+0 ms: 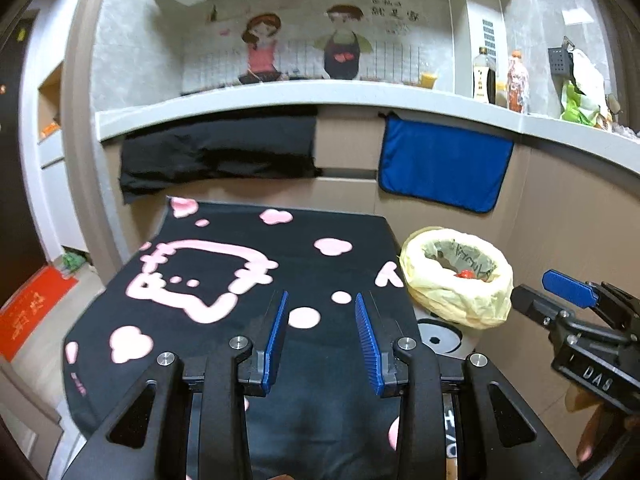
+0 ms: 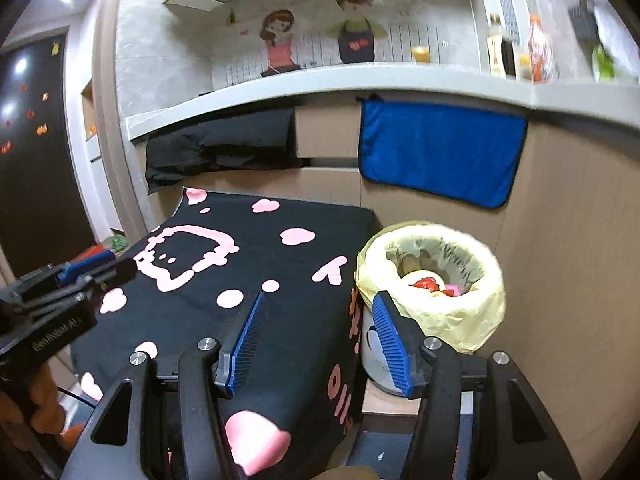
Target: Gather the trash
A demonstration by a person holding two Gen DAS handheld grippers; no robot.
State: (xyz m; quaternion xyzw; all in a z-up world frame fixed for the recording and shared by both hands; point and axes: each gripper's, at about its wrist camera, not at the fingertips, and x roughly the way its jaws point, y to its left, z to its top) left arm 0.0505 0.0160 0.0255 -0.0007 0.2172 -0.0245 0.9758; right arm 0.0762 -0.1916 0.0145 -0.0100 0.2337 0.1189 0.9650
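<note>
Small round white trash bin with a pale yellow plastic liner [image 2: 430, 280] sits on the floor, tight against the right edge of the table and near the beige cabinet front. Liner is folded over the rim. Inside: red crumpled scraps [image 2: 425, 283], something pink and a pale rounded piece; can't identify them further.

Table is covered by a black cloth with a pink cartoon print [image 1: 224, 264]; nothing lying on the part in view.

Left gripper [image 1: 322, 316]: blue pads apart, nothing between them, over the cloth. Right gripper [image 2: 320, 326]: jaws spread wide, released, empty; its right finger overlaps the bin's near rim in the right wrist view, contact unclear.

Around: blue towel with black edging [image 2: 440, 152] and black cloth [image 1: 218, 156] hang from the grey counter [image 1: 280, 98]. Bottles [image 1: 484, 76] on the counter, far right.
</note>
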